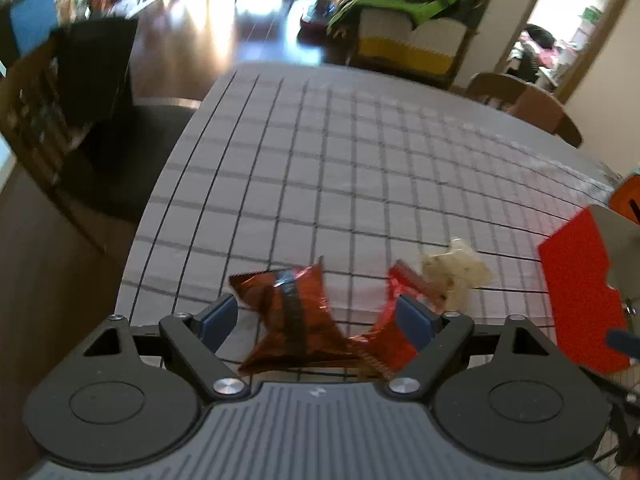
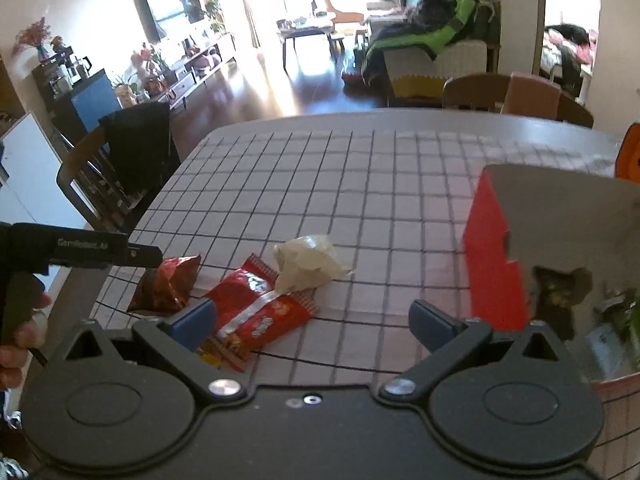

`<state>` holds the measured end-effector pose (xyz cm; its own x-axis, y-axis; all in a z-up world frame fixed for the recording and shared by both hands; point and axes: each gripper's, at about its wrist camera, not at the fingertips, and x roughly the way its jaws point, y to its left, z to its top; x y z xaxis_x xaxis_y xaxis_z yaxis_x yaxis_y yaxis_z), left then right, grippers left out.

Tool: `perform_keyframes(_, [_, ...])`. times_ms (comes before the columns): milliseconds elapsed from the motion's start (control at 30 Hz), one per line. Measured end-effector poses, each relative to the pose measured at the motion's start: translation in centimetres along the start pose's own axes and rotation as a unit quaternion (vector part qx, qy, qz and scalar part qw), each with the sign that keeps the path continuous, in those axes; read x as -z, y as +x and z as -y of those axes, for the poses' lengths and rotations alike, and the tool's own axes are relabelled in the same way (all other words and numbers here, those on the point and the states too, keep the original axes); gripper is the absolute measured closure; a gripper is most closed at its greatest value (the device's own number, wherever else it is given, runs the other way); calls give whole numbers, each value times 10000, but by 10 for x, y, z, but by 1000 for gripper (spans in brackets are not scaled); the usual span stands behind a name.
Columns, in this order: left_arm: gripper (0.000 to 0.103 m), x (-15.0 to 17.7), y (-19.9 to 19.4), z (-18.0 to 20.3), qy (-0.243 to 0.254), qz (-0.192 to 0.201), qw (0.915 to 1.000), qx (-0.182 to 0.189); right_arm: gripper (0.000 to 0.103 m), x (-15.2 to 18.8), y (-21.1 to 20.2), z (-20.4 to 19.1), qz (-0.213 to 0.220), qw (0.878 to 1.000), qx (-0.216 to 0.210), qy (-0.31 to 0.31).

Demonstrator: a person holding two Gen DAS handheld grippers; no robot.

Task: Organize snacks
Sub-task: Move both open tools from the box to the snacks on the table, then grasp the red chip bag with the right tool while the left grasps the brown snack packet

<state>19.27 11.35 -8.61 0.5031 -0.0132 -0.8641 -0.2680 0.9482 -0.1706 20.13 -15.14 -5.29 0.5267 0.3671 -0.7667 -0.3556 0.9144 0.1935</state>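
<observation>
Three snack packets lie on the checked tablecloth (image 2: 360,184). A dark red foil packet (image 1: 294,318) sits between the fingers of my open left gripper (image 1: 318,316). A bright red packet (image 2: 256,312) lies beside it, and a pale clear packet (image 2: 306,264) rests at its far end. My right gripper (image 2: 316,318) is open and empty, its left finger (image 2: 192,320) over the red packet's near end. A red box (image 2: 560,272) with a shiny inside stands open at the right and holds several items. The dark packet also shows in the right wrist view (image 2: 168,286).
The left gripper's body (image 2: 80,246) reaches in from the left in the right wrist view. A chair with a black jacket (image 2: 136,148) stands at the table's left. Wooden chairs (image 2: 520,94) stand at the far side. An orange object (image 2: 630,152) sits behind the box.
</observation>
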Motion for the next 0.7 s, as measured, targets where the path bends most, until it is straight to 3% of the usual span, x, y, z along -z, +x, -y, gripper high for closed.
perform_keyframes(433, [17,-8,57,-22,-353,-660,9972,-59,0,-8,71,-33,-607,9961,93,632])
perform_keyframes(700, [17,-5,80,-31,-393,-884,9953,-35,1,-16,107,-34,-835,9862,315,1394])
